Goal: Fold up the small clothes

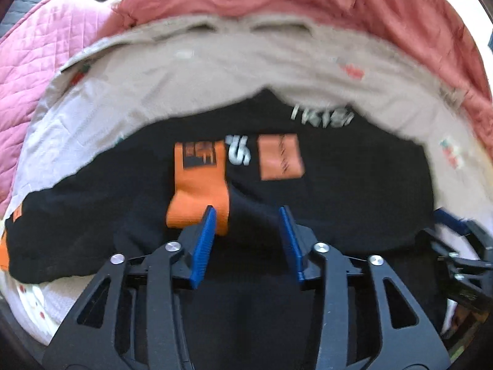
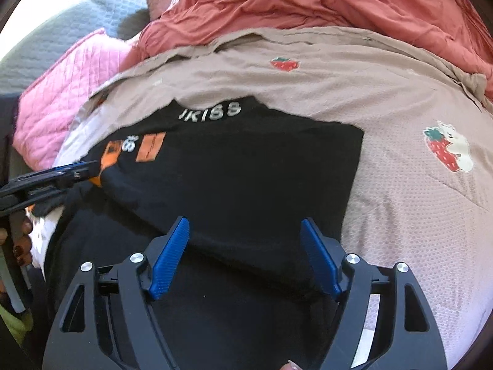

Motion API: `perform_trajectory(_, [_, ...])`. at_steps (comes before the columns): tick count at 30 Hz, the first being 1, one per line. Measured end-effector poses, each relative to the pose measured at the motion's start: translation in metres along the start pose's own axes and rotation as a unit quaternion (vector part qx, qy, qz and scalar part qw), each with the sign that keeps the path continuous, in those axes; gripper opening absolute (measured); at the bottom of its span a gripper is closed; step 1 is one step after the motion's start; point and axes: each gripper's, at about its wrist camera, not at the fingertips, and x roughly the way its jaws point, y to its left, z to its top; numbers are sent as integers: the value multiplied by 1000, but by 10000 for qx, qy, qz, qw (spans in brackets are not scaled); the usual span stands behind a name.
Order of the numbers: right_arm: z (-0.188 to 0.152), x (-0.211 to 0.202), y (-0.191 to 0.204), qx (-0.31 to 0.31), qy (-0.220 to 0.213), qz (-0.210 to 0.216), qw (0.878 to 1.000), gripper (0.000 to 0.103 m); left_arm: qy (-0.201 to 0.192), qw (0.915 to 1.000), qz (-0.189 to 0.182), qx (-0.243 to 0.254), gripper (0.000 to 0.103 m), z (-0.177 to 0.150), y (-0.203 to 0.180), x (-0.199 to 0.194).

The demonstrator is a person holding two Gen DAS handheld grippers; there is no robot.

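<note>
A small black garment [image 1: 339, 191] with orange patches and white lettering lies spread on a beige bedcover [image 1: 215, 71]. An orange-cuffed sleeve [image 1: 197, 185] is folded across its front. My left gripper [image 1: 248, 212] hovers over that sleeve, its jaws apart. The left blue pad [image 1: 205, 240] sits by the orange cuff, and a ridge of black cloth lies between the pads without being pinched. In the right wrist view my right gripper [image 2: 245, 223] stands wide open over the near folded edge of the garment [image 2: 246, 169]. The left gripper [image 2: 83, 169] shows at the left edge there.
A coral blanket [image 2: 339, 3] is bunched along the back and a pink quilted one [image 2: 67, 92] lies at the left. The bedcover [image 2: 400, 200] bears strawberry patches [image 2: 443, 148]. A person's hand [image 2: 21, 246] holds the left tool's handle.
</note>
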Motion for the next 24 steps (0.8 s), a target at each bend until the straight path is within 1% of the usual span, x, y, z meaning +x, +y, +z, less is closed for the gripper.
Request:
perform_trajectory(1, [-1,4,0,-17,103,-70,9999,74,157,9999,63,-28,35,-5,3,8])
perform_trajectory(2, [-3,10,-2,-22,263,-164,9995,74,312,9994,81,-127,38,-9,8,17])
perform_trajectory(3, [-4,14,-3,-16,347,-204,9992,74,422,9985,-11,-362,46,-13,17,26])
perform_trajectory(4, [-5,17,-5,-9,406,-195,9990,74,436,9977,-102,-516,49,-15,23,29])
perform_trajectory(6, [-6,18,-4,-3,409,-192,9990,74,409,9951,-410,-799,51,-18,36,31])
perform_trajectory(8, [-6,18,-2,-36,410,-181,9990,77,385,9951,-451,-787,51,-20,38,27])
perform_trajectory(12, [-6,17,0,-94,415,-222,9988,78,296,9951,-470,-816,50,-25,42,12])
perform_trajectory(15, [-4,10,0,-25,313,-80,9995,79,186,9951,-460,-853,51,-24,44,2])
perform_trajectory(16, [-3,7,0,6,272,-41,9996,83,138,9948,-488,-886,52,-24,45,-4])
perform_trajectory(17, [-3,4,1,43,197,11,9998,85,83,9945,-510,-914,56,-25,46,-11])
perform_trajectory(18, [-1,0,2,68,114,79,9999,85,45,9944,-519,-920,61,-25,46,-16])
perform_trajectory(20, [1,-7,3,76,-23,159,9998,85,-88,9952,-459,-859,64,-25,45,-31])
perform_trajectory(22, [2,-17,8,13,-267,196,9995,86,-212,9959,-369,-794,70,-25,45,-44])
perform_trajectory(23, [3,-20,11,-26,-350,192,9992,91,-269,9961,-347,-772,74,-25,45,-50])
perform_trajectory(24, [3,-25,14,-97,-483,173,9986,95,-344,9960,-315,-767,74,-26,46,-56])
